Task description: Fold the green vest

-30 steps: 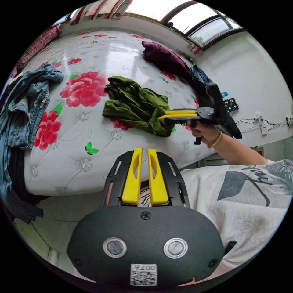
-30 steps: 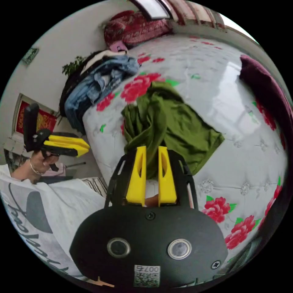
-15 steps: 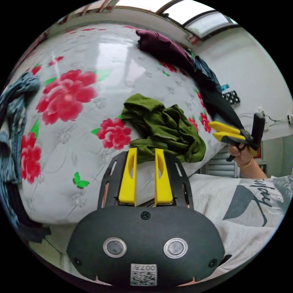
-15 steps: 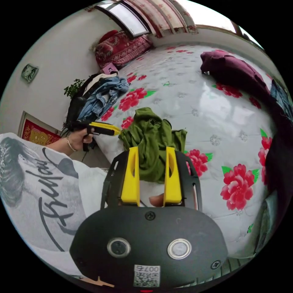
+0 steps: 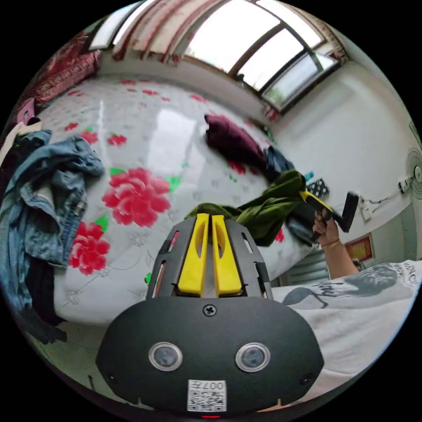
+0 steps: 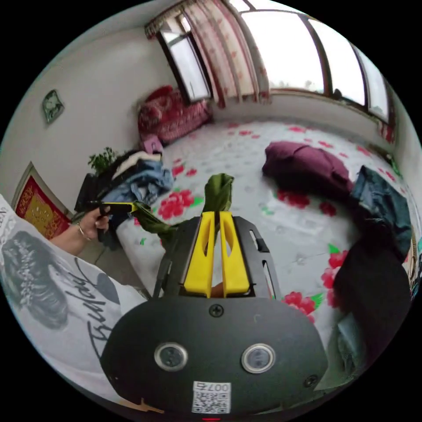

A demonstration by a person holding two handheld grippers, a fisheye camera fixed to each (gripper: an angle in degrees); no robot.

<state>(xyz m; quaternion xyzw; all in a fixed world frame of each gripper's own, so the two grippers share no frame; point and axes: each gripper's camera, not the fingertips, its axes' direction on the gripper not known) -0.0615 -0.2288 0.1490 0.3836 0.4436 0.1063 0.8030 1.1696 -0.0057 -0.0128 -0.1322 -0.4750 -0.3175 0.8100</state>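
Both hand-held grippers (image 5: 209, 216) (image 6: 216, 214) clamped on green vest (image 5: 268, 209), lifted off mattress (image 5: 145, 132)

The olive-green vest of soft, creased cloth (image 5: 268, 209) hangs stretched in a sagging band just right of the centre of the left gripper view, lifted above the flowered white surface. One bunched end rises at the centre right of that frame and the other runs down to the middle. In the right gripper view the vest (image 6: 217, 193) shows as a gathered upright fold at the centre, with a narrower strip trailing off to the left.
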